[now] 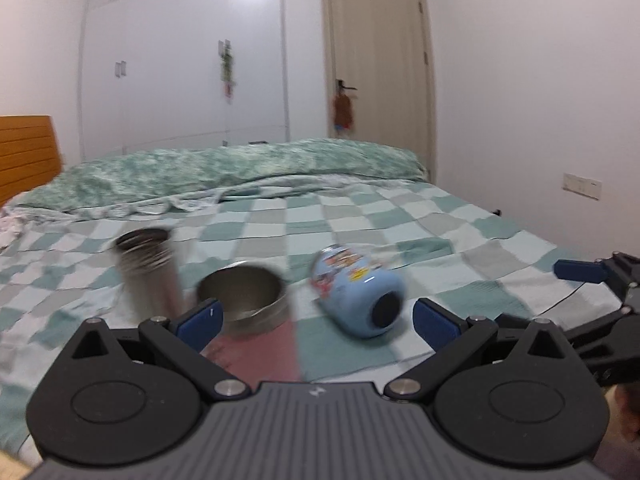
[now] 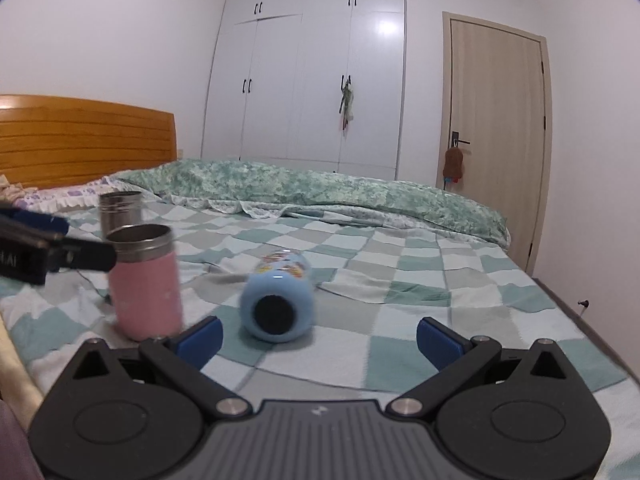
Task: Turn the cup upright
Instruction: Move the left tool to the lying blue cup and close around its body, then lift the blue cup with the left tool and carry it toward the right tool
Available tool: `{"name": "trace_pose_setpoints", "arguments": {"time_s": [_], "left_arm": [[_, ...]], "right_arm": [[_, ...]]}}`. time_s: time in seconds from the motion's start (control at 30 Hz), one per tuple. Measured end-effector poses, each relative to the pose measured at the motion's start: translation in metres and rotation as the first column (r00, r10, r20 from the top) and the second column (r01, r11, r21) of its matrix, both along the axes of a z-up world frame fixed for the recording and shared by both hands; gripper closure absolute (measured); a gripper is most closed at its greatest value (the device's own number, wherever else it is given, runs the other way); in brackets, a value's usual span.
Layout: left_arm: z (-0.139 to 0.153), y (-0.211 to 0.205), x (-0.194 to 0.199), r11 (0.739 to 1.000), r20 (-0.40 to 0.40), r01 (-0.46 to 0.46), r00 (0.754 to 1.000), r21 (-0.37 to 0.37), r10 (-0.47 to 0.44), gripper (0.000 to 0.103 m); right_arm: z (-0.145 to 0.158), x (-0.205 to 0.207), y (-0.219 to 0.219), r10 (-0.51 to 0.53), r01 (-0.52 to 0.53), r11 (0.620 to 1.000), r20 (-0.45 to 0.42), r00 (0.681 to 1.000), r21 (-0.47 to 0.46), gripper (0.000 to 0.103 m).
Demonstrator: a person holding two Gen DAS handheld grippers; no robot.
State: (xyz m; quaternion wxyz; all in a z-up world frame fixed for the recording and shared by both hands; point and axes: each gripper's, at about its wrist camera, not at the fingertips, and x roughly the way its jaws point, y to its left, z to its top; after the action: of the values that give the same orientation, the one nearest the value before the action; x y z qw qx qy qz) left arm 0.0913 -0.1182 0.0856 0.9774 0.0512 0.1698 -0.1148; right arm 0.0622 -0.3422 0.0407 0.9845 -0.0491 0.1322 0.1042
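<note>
The blue cup [image 2: 277, 307] lies on its side on the checked bed [image 2: 420, 280], its dark round end toward both cameras, just right of an upright pink cup [image 2: 146, 284] and a steel cup [image 2: 120, 210] behind. The left gripper [image 1: 316, 320] and right gripper [image 2: 318, 338] both hover near it, jaws spread wide, holding nothing.

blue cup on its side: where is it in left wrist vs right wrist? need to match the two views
Left wrist: blue cup lies on its side right of centre, just ahead of the open left gripper, dark opening facing the camera.
Right wrist: the same cup lies left of centre, ahead of the open right gripper, dark opening facing the camera.
Shared landmark: the pink cup, upright just left of it in both views.
</note>
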Motion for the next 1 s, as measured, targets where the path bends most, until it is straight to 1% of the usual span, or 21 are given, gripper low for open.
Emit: {"name": "trace_pose_setpoints", "arguments": {"time_s": [0.1, 0.17, 0.3, 0.4, 0.5, 0.57, 0.63, 0.7, 0.8, 0.83, 0.87, 0.9, 0.93, 1.0], "left_arm": [[0.010, -0.034, 0.021, 0.999, -0.016, 0.008, 1.000, 0.043, -0.008, 0.000], [0.014, -0.057, 0.042, 0.998, -0.043, 0.008, 0.999, 0.070, -0.005, 0.000], [0.012, -0.084, 0.079, 0.997, -0.104, -0.023, 0.994, 0.079, 0.031, 0.000], [0.004, -0.098, 0.111, 0.995, -0.185, -0.067, 0.979, 0.080, 0.081, 0.000], [-0.006, -0.105, 0.145, 0.990, -0.281, -0.120, 0.950, 0.074, 0.136, 0.000], [-0.015, -0.105, 0.169, 0.983, -0.340, -0.175, 0.923, 0.052, 0.183, 0.000], [-0.022, -0.103, 0.183, 0.975, -0.387, -0.219, 0.897, 0.034, 0.215, 0.000], [-0.032, -0.103, 0.199, 0.964, -0.426, -0.259, 0.867, 0.061, 0.260, 0.000], [-0.046, -0.101, 0.218, 0.948, -0.462, -0.303, 0.829, 0.099, 0.314, 0.000], [-0.050, -0.102, 0.224, 0.942, -0.480, -0.314, 0.812, 0.118, 0.331, 0.003], [-0.056, -0.101, 0.230, 0.943, -0.515, -0.309, 0.792, 0.121, 0.326, 0.007], [-0.061, -0.098, 0.236, 0.950, -0.563, -0.301, 0.771, 0.089, 0.297, 0.016], [-0.063, -0.093, 0.238, 0.945, -0.587, -0.320, 0.754, 0.063, 0.294, 0.017], [-0.060, -0.092, 0.237, 0.947, -0.583, -0.318, 0.760, 0.050, 0.286, 0.017]], "right_arm": [[0.008, 0.014, -0.024, 0.002, -0.002, 1.000, -0.014, 1.000, -0.003, 0.000], [0.012, 0.028, -0.040, -0.002, 0.002, 1.000, -0.032, 0.999, 0.004, 0.000], [0.022, 0.061, -0.076, 0.005, -0.004, 1.000, -0.068, 0.998, 0.025, 0.000], [0.027, 0.089, -0.094, 0.021, -0.019, 1.000, -0.107, 0.994, 0.013, 0.000], [0.029, 0.117, -0.107, 0.031, -0.032, 0.999, -0.138, 0.990, -0.011, 0.000], [0.028, 0.136, -0.114, 0.053, -0.053, 0.999, -0.171, 0.984, 0.000, 0.000], [0.023, 0.156, -0.119, 0.086, -0.083, 0.996, -0.210, 0.974, 0.023, 0.000], [0.017, 0.175, -0.121, 0.111, -0.107, 0.994, -0.237, 0.965, 0.030, 0.000], [0.006, 0.198, -0.120, 0.111, -0.106, 0.994, -0.265, 0.958, 0.033, 0.000], [0.003, 0.204, -0.120, 0.114, -0.106, 0.993, -0.271, 0.956, 0.042, 0.000], [0.001, 0.209, -0.119, 0.115, -0.105, 0.993, -0.274, 0.955, 0.050, 0.000], [-0.003, 0.215, -0.119, 0.115, -0.103, 0.993, -0.279, 0.954, 0.055, 0.000], [-0.005, 0.219, -0.118, 0.112, -0.100, 0.993, -0.284, 0.952, 0.057, 0.000], [-0.009, 0.223, -0.117, 0.108, -0.095, 0.994, -0.291, 0.951, 0.058, 0.000]]}}
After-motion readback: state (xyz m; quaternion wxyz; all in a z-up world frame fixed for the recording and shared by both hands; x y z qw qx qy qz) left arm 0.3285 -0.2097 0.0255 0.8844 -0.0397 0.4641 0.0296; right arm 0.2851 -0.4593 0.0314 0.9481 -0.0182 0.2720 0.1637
